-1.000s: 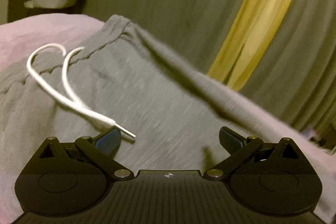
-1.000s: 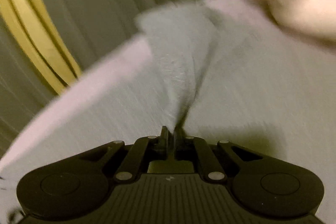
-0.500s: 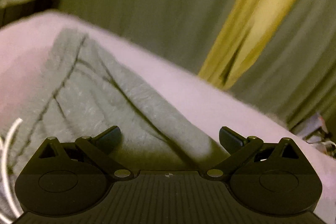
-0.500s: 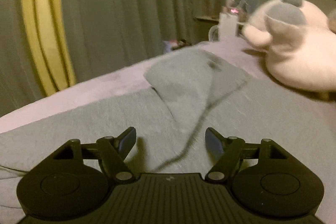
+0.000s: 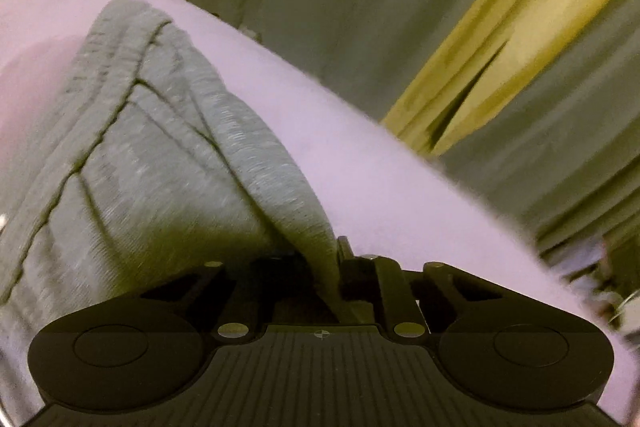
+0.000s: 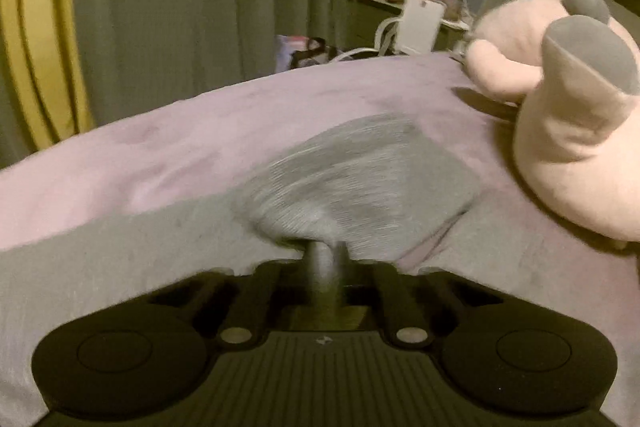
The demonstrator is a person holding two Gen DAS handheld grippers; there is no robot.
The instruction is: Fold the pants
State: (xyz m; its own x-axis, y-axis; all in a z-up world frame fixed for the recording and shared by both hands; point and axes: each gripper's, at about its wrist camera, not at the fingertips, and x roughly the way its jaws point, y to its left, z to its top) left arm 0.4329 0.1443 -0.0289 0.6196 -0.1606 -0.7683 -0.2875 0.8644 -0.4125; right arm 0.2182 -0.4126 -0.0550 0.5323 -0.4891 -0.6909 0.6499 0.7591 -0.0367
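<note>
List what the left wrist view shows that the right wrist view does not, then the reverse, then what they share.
Only the left wrist view shows the stitched seam running across the grey knit pants, with the left gripper shut on a fold of them. Only the right wrist view shows the pale pink plush toy with grey pads, the cluttered dark side table, and the right gripper shut on a bunched pants end. Both share the pants, the lilac bed cover and the grey curtain with a yellow stripe.
</note>
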